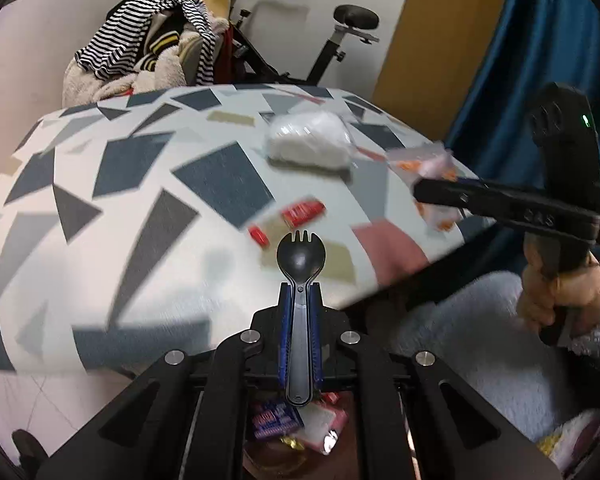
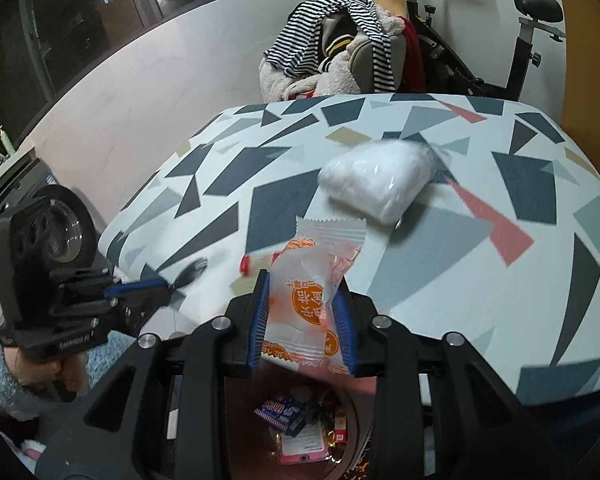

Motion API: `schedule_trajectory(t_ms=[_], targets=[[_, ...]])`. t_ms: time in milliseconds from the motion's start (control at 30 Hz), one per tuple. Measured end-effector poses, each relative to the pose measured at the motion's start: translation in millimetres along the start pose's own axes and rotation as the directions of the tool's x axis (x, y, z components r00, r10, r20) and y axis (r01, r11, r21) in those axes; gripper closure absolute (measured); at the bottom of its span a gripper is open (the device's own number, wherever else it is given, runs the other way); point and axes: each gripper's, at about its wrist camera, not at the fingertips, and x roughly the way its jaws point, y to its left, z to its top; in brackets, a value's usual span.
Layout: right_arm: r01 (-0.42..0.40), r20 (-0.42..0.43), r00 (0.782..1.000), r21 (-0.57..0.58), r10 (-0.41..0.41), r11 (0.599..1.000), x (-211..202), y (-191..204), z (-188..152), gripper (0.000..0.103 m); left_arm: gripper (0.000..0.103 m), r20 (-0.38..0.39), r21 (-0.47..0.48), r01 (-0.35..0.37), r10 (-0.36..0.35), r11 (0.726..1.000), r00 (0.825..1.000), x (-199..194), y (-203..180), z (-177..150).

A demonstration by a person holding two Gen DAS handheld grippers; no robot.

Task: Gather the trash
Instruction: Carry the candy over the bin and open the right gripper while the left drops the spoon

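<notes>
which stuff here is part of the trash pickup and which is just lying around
Part of the job:
- black spork in the left tongs
- orange-and-white wrapper in the right tongs
- red wrapper on the table
- clear bag of white stuff
- bin with trash below

Just lying about:
- clothes pile
- exercise bike
- blue curtain

Two grippers are showing, the left gripper carrying one black spork and the right gripper carrying one orange-and-white wrapper. One white plastic-wrapped bundle and one red-and-white packet are lying on the tabletop. One exercise bike is standing behind.
</notes>
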Motion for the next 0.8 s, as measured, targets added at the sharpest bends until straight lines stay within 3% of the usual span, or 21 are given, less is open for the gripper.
schedule_trajectory(t_ms=[367,800], targets=[[-0.006,-0.023,1.0,-0.035,0.005,0.999,0,20,-50,0.07,0.094,-0.03,-0.003,0.003,-0.003,1.0,1.0,-13,-25,-51],[0.002,-0.032,0.999,-0.049,-0.003,0.999,-1,15,-78,0.07,0.093,-0.032,-0.014,0.014,-0.014,1.0,0.999,-8,-30,-61]])
